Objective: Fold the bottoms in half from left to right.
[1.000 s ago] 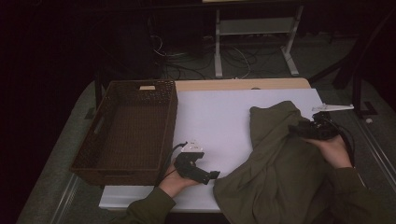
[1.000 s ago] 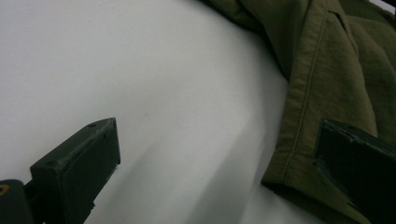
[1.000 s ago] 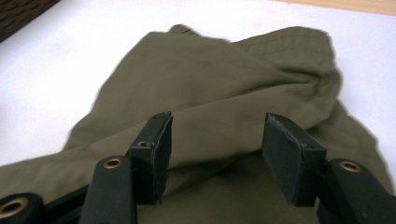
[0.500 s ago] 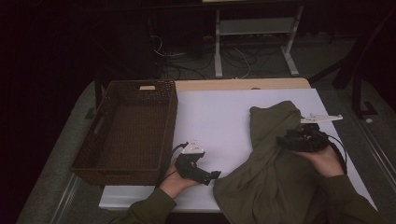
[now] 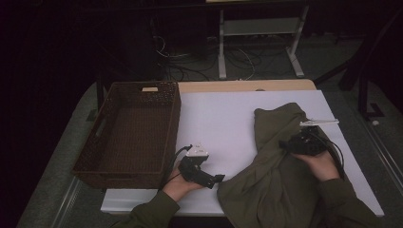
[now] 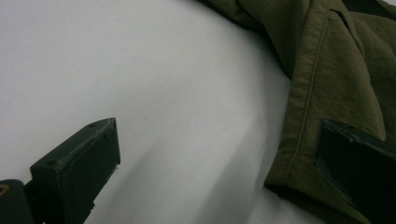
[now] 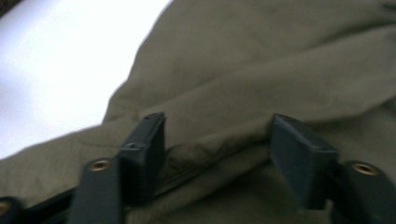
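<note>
Olive-green garment (image 5: 280,175) lies rumpled on the white bench (image 5: 223,118), filling the 3 to 5 o'clock part of the top in the high view, one end reaching toward 1 o'clock. No brand, label or readable writing shows on it in any view; a stitched hem and a seam line show in the left gripper view (image 6: 327,70).

Right gripper (image 5: 284,144) sits on top of the garment at about 3 o'clock, held in the right hand (image 5: 319,164). In the right gripper view its jaws stand about half open, a raised fold of the fabric (image 7: 215,149) between them; jaws have just been closing a little; pads not seen pressing the cloth.

Left gripper (image 5: 219,179) rests at 6 o'clock near the bench's front edge, in the left hand (image 5: 178,186), pointing toward the garment's near edge. Its jaws are wide open with bare white bench between them; the right-side jaw overlaps the hem in the picture, contact can't be told.

Brown wicker basket (image 5: 133,133) sits at 9 o'clock, well apart from the garment. A small pale tag (image 5: 149,89) sits on its far rim, too small to read.
</note>
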Demonstrator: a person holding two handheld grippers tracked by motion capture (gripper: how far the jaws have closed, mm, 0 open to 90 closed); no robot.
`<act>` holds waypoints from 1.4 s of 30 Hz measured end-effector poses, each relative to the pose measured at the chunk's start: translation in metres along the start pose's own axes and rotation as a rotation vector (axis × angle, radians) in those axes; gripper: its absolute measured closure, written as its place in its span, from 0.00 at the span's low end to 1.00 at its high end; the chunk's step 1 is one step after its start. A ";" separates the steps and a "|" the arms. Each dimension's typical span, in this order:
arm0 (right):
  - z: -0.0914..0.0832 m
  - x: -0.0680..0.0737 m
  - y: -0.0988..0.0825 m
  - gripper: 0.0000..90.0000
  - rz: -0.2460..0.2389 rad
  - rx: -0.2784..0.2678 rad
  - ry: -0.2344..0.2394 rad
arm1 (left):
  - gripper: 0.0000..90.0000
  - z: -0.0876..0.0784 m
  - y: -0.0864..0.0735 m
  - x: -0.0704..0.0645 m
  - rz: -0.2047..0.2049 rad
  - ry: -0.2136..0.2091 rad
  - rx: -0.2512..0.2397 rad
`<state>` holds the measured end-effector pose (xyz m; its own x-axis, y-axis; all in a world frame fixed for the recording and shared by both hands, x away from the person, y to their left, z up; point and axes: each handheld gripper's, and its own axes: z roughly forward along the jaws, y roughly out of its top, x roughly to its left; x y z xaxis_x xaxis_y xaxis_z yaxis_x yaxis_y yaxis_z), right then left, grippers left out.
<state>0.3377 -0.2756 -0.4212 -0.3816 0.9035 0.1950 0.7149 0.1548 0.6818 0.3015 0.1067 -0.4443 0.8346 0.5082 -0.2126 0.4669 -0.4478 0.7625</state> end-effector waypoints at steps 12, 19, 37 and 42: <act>0.007 -0.005 -0.006 0.97 0.009 0.050 0.024 | 0.00 0.000 0.001 0.000 0.004 -0.002 -0.003; -0.008 -0.004 -0.001 0.98 -0.036 0.017 0.010 | 0.00 0.000 0.001 0.001 0.005 -0.005 -0.004; -0.054 -0.045 -0.002 0.98 0.005 -0.070 -0.073 | 0.00 0.000 0.002 0.002 0.006 -0.005 -0.001; -0.062 -0.058 -0.009 0.98 0.026 -0.052 -0.110 | 0.00 0.001 0.001 0.002 0.005 -0.009 0.003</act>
<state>0.3171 -0.3539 -0.3954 -0.2947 0.9458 0.1361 0.6912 0.1127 0.7139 0.3039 0.1066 -0.4440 0.8396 0.4991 -0.2145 0.4637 -0.4528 0.7616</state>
